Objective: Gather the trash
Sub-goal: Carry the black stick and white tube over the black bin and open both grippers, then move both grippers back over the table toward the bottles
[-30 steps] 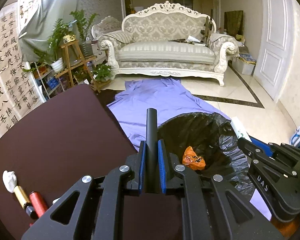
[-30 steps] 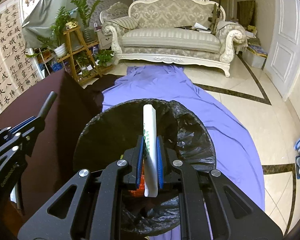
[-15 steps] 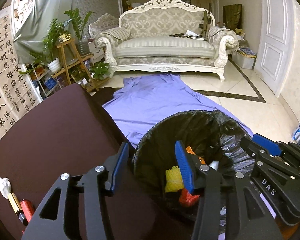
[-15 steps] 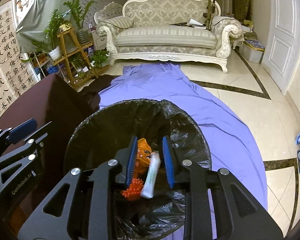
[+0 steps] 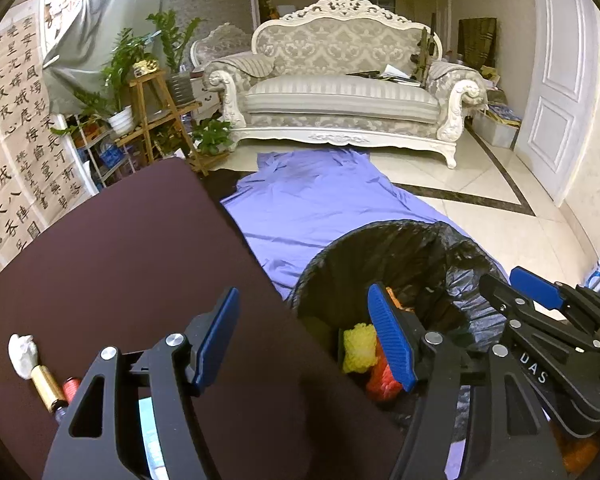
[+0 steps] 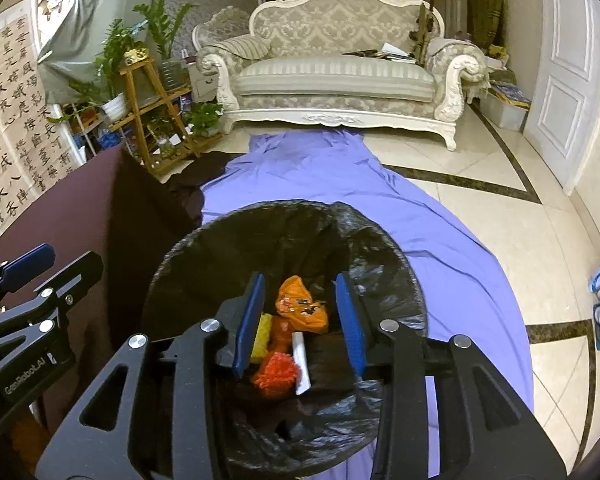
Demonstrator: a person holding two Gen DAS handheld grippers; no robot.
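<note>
Left gripper: jaws apart and empty; the black rod they clamped a second ago is gone.
Right gripper: jaws apart; its white paper stick now lies below them among orange and yellow scraps.
Black-lined trash bin: directly under both jaws.
Dark brown worktop: a gold tube waits left of the left jaws, likely next.

blk bin liner, purple sheet, blue fingers
</note>
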